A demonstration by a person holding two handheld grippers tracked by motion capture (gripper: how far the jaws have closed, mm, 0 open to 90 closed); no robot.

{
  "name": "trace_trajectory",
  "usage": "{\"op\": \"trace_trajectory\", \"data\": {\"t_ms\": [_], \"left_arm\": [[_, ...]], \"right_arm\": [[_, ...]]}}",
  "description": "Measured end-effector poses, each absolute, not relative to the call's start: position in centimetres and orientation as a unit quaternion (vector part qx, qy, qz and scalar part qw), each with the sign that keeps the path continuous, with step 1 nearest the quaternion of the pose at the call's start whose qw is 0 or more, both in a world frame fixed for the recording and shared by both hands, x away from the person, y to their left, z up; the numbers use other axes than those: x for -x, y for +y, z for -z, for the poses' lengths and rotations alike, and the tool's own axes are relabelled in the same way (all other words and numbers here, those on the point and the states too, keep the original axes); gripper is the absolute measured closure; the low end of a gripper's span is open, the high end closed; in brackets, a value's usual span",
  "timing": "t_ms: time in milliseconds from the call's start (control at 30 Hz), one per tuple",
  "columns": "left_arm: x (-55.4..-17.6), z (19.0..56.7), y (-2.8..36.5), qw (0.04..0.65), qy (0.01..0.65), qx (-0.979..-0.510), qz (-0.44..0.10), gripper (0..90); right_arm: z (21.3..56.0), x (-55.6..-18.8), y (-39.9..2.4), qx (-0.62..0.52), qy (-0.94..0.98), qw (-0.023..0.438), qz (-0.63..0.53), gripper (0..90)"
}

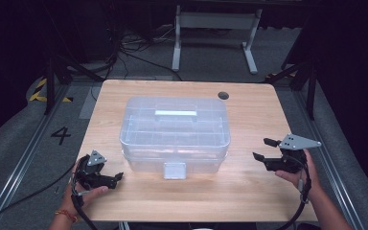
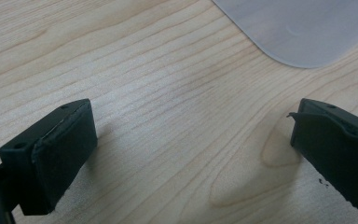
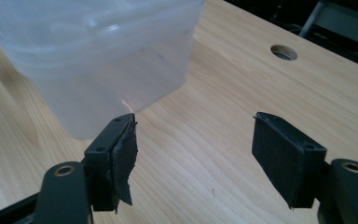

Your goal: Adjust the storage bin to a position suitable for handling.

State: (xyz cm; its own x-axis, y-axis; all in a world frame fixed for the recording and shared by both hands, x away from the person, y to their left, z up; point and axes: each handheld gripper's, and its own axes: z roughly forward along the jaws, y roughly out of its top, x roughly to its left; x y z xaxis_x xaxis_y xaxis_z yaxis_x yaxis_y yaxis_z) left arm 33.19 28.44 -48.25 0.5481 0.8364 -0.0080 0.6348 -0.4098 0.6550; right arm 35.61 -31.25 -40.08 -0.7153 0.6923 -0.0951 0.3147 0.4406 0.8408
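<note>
Both grippers, left (image 1: 106, 178) and right (image 1: 264, 154), gape wide and empty, flanking the centred box (image 1: 175, 132), probably poised to grab it.

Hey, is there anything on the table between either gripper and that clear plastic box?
Nothing visible. Bare wooden table lies between the left gripper and the clear plastic box, and likewise between the right gripper and the box. Both grippers' jaws are open and empty.

Translucent plastic box (image 1: 175, 132), matt wooden table (image 1: 249, 191)
</note>
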Motion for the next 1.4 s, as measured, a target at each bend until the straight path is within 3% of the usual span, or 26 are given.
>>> {"op": "trace_trajectory", "data": {"t_ms": [300,833,1400], "left_arm": [[-33.1,48.2,28.4,0.308,0.448,-0.823,-0.165,1.0],[-33.1,48.3,28.4,0.308,0.448,-0.822,-0.166,1.1],[-33.1,48.3,28.4,0.308,0.448,-0.823,-0.167,1.1]], "right_arm": [[36.1,-35.8,-28.9,-0.272,0.822,0.236,-0.441,33.2],[31.8,-37.4,-25.7,-0.234,0.815,0.255,-0.465,33.9],[31.3,-40.0,-21.7,-0.210,0.829,0.236,-0.461,35.1]]}}
